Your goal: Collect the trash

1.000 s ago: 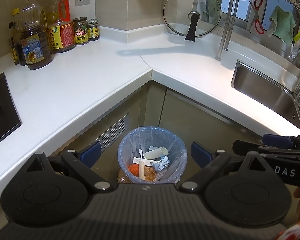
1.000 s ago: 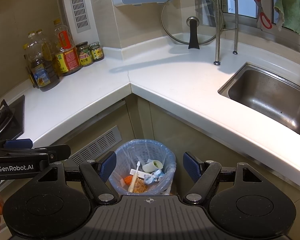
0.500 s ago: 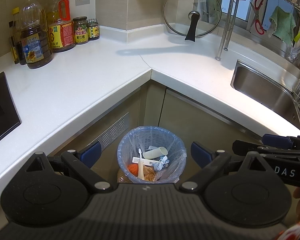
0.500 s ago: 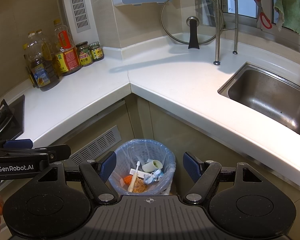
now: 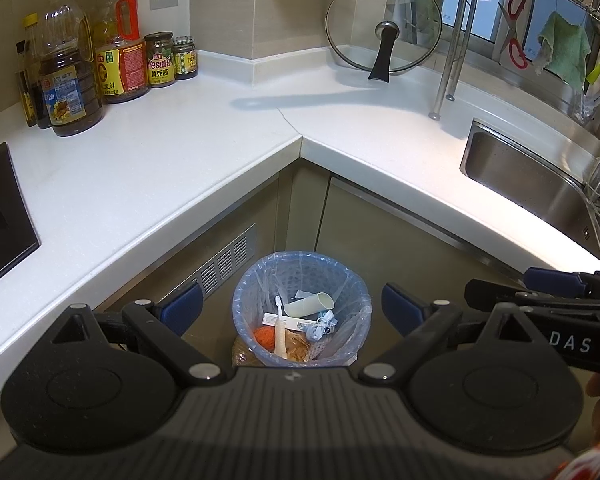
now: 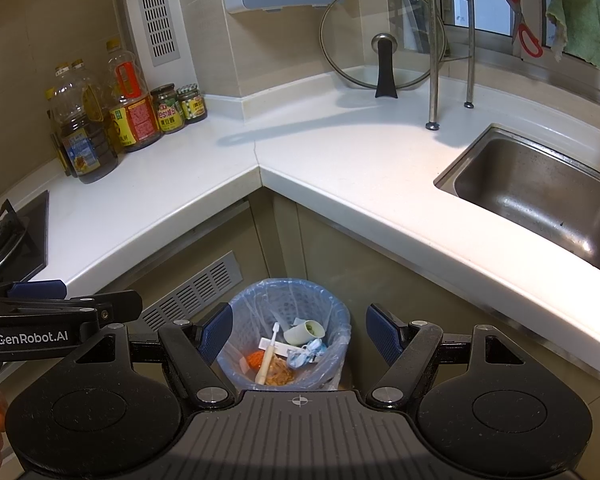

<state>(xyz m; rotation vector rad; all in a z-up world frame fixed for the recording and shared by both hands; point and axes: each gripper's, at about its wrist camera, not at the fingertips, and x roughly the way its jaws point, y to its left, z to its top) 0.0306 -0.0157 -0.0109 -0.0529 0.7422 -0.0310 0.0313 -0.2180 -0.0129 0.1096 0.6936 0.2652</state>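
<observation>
Trash bin (image 5: 342, 280), lined and part-filled, on the floor at the inner corner of the cabinets.
Round bin with pale blue plastic liner (image 6: 340, 320) folded over its rim, standing upright. Contents: white toothbrush (image 5: 279, 330) lying head-up, white tube (image 5: 309, 305) on its side, flat white box (image 5: 290, 321), crumpled blue-white wrapper (image 5: 320, 325), orange scrap (image 5: 263, 335), brown food waste (image 5: 298, 347).

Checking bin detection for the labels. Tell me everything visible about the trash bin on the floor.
The trash bin is a small round basket with a mesh wall, lined with a translucent blue plastic bag folded over its rim. It stands upright on the floor in the angle of the corner cabinets, under the white countertop. Inside lie a white toothbrush, a pale tube, a flat white box, crumpled blue-white wrappers, something orange and brownish scraps. It is partly full. Nothing grips it.
</observation>
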